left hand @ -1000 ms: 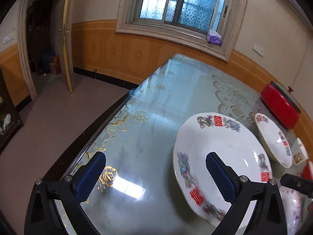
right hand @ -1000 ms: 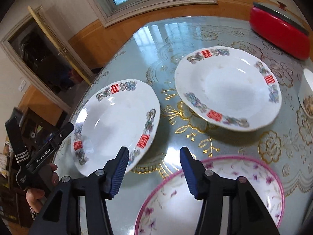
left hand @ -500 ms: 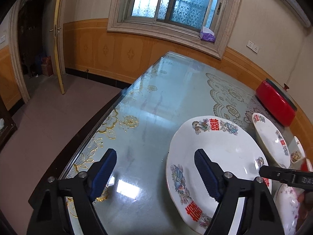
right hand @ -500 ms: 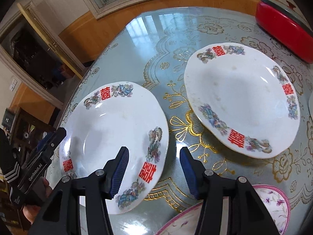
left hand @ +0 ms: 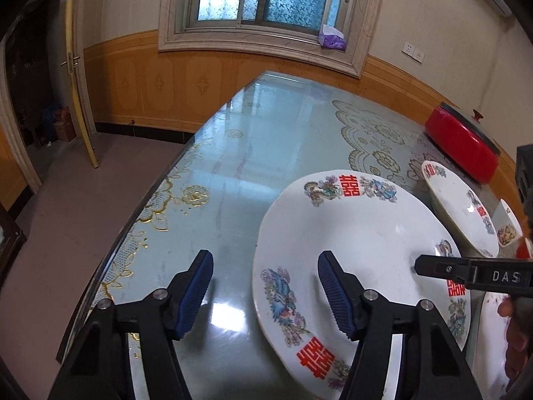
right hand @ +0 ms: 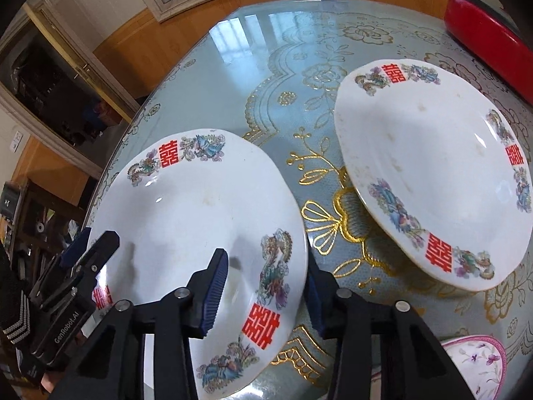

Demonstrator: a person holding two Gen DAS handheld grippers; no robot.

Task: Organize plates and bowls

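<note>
White porcelain, the near plate [right hand: 200, 226] lay flat on the glass tabletop [right hand: 253, 76] with the released right claw [right hand: 266, 286] straddling its rim — best clenched squarely, lifted level — while the left claw [left hand: 263, 286] gaped empty.

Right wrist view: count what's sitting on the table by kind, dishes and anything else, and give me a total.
White plates with red characters: 2, the near plate and the far plate
Pink-rimmed floral dish: 1, only partly in frame
Red pot: 1
Total: 4
</note>
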